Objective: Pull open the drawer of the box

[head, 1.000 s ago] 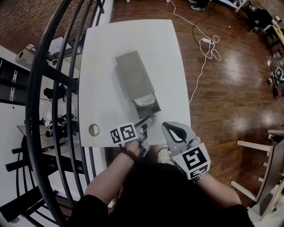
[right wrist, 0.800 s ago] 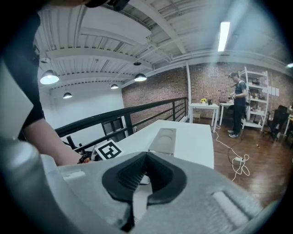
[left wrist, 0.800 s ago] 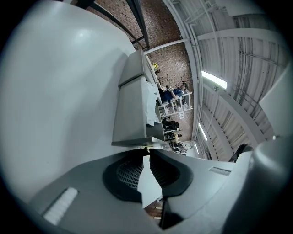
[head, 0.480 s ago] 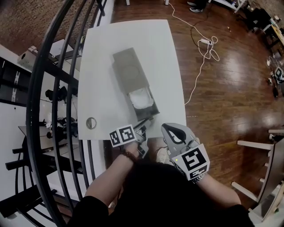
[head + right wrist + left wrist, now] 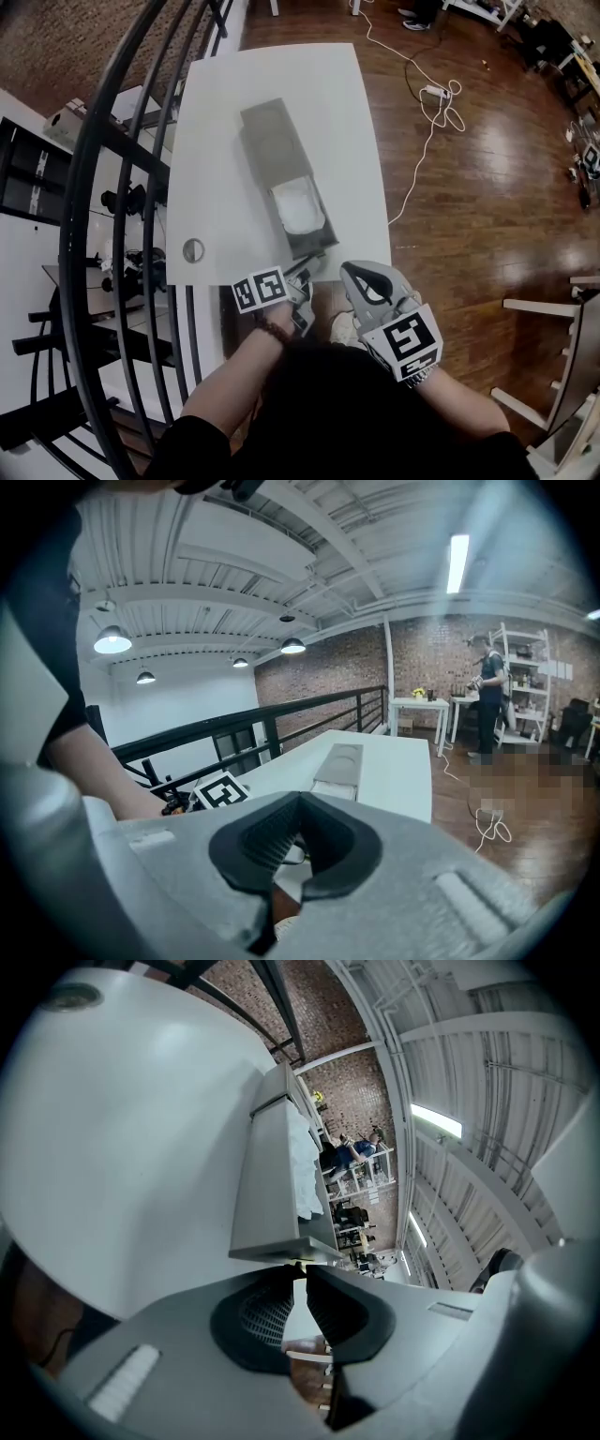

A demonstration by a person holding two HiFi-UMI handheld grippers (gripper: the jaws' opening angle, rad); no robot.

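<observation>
White bench (image 5: 216,141): drawer (image 5: 298,208) has slid further out of box (image 5: 270,141), L gripper (image 5: 310,262) clamped on its front, so pull's working. R gripper (image 5: 352,272) idle, jaws together.

Mezzanine workspace around a white rectangular table (image 5: 225,178)

The tabletop has a round grey grommet (image 5: 193,249) set near its left edge. A black metal railing of curved bars (image 5: 67,253) runs along that side. To the right lies a dark brown wooden plank floor (image 5: 497,197), with a white cable with a power strip (image 5: 437,88) looping across it. At the right edge stands a pale wooden frame (image 5: 562,375), possibly a chair. Farther off are a red brick wall (image 5: 347,672), a hanging dome lamp (image 5: 112,641), a small white side table (image 5: 419,710), and a standing person (image 5: 492,700) beside white shelves (image 5: 530,682).
</observation>
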